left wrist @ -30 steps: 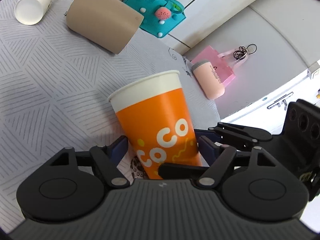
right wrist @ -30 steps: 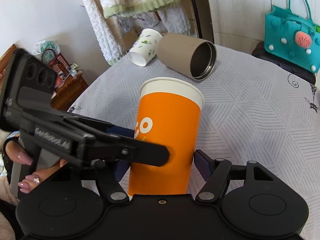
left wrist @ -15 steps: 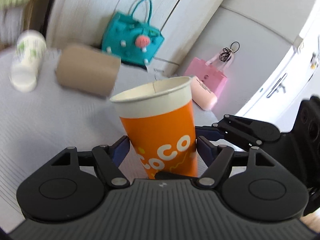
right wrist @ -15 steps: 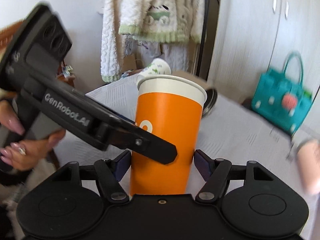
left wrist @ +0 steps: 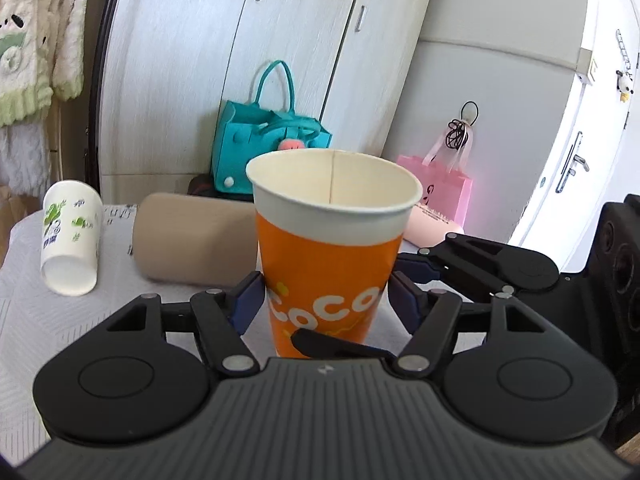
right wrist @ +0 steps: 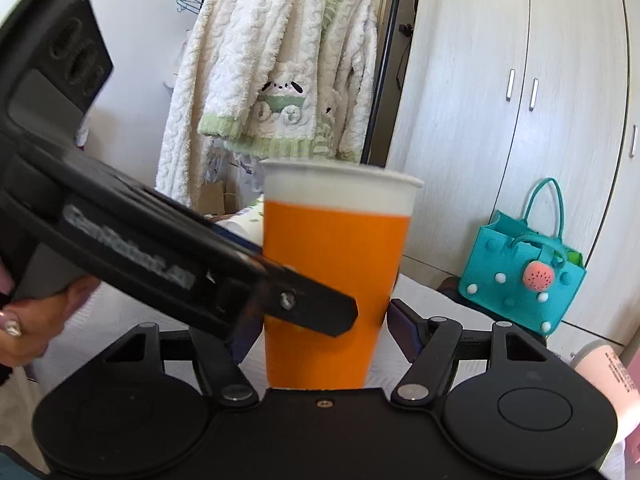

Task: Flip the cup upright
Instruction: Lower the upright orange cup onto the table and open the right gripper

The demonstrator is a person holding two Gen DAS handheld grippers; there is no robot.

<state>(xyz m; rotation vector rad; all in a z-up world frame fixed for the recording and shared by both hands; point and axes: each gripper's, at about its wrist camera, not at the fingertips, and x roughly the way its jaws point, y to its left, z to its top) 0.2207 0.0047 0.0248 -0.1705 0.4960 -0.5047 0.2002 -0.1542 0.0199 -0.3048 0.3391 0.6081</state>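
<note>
Orange with a white band under its rim, the paper cup point(left wrist: 332, 248) stands mouth-up between the blue pads of the left gripper point(left wrist: 324, 300). Both pads press against its lower wall, one on each side, so the fingers are clamped on the cup. Its "CoCo" lettering faces this camera, and the seam runs down the far inner wall.

From the right wrist view the same cup point(right wrist: 336, 264) stands upright between the fingers of the right gripper point(right wrist: 320, 324). The right-hand pad point(right wrist: 402, 326) lies just against the cup's wall; the other pad is hidden behind the left gripper's black arm point(right wrist: 168, 256), which crosses in front of the cup from the left. Whether this gripper truly pinches the cup or only brackets it I cannot tell. A hand point(right wrist: 36, 320) grips the left gripper's handle at the picture's edge.

Beyond the left fingers, a tan tumbler point(left wrist: 192, 240) lies on its side on the grey patterned tablecloth point(left wrist: 48, 320), and further left lies a white paper cup with green print point(left wrist: 72, 236), its mouth toward the camera. Behind the orange cup stands a teal felt handbag point(left wrist: 272, 144); to the right of the fingers are a pink bottle point(left wrist: 432, 224) and a pink gift bag point(left wrist: 444, 188).
</note>
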